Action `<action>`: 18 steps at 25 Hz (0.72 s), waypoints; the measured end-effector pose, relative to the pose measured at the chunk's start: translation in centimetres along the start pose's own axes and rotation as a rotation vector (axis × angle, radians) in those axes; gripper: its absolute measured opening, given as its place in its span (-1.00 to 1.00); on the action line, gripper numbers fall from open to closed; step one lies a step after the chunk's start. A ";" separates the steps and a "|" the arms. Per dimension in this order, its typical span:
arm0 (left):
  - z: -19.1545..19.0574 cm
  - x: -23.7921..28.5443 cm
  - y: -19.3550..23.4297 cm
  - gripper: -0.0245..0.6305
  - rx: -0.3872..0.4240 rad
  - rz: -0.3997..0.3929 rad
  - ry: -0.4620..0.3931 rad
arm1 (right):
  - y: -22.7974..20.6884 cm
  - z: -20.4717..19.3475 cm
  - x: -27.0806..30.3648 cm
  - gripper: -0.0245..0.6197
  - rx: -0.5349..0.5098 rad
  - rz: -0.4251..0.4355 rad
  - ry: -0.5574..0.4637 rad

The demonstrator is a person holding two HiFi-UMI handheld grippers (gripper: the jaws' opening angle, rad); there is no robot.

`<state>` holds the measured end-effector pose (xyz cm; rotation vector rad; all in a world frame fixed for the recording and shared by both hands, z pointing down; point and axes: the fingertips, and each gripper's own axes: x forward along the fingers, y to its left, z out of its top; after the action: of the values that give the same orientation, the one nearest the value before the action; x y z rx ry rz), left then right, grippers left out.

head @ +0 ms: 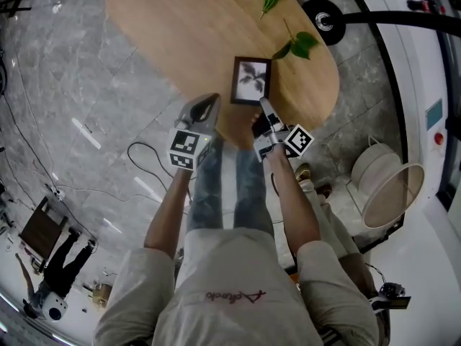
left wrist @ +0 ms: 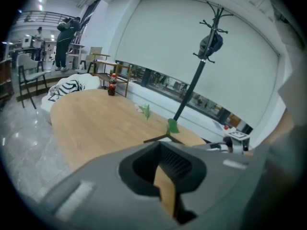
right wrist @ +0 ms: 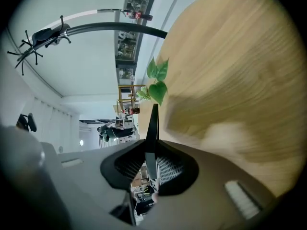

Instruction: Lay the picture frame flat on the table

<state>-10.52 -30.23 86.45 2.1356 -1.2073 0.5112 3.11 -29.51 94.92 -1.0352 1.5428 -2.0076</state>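
One dark rectangular picture frame (head: 251,81) faces up just inside the near rim of the oval wooden table (head: 173,34), its near edge pinched by the right gripper (head: 263,108). Bare wood lies to its left, and a green leafy sprig (head: 300,44) is at far right. The left gripper (head: 213,101), narrowly parted and empty, hangs off the rim; whether the frame lies fully flat is unclear.

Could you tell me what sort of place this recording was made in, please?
Probably an open office or showroom lounge: an oval wooden table on a grey marble-look floor, a black coat stand by a wide window blind, and chairs further back.
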 end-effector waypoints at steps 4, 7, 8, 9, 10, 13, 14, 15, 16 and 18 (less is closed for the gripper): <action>0.1 0.5 0.6 -0.93 -0.007 0.003 -0.012 | 0.1 0.8 2.2 -0.69 -0.017 0.006 0.005; -0.1 0.8 0.9 -0.93 -0.011 0.006 -0.007 | 0.1 1.6 3.7 -0.69 -0.018 0.013 -0.001; -0.2 0.9 1.0 -0.93 -0.011 0.007 -0.003 | 0.2 1.8 4.1 -0.69 -0.016 0.018 -0.003; -0.3 0.9 1.1 -0.93 -0.011 0.008 0.000 | 0.2 1.9 4.6 -0.69 -0.018 0.021 -0.003; -0.2 0.9 1.1 -0.93 -0.011 0.009 -0.001 | 0.2 2.1 4.9 -0.69 -0.024 0.023 -0.002; -0.1 1.1 1.3 -0.93 -0.014 0.011 -0.003 | 0.2 2.7 5.8 -0.69 -0.034 0.035 -0.017; -0.1 1.2 1.4 -0.93 -0.015 0.013 -0.001 | 0.2 2.9 6.0 -0.69 -0.030 0.042 -0.026; -0.2 1.2 1.4 -0.93 -0.015 0.014 0.001 | 0.1 2.9 6.2 -0.69 -0.026 0.045 -0.033; -0.1 1.2 1.5 -0.93 -0.016 0.014 0.002 | 0.0 2.9 6.4 -0.69 -0.025 0.043 -0.037; -0.1 1.3 1.6 -0.93 -0.013 0.010 -0.001 | -0.5 2.7 6.8 -0.69 -0.028 0.028 -0.034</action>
<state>-11.26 -31.57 87.79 2.1197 -1.2189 0.5055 0.88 -35.86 97.83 -1.0474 1.5638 -1.9453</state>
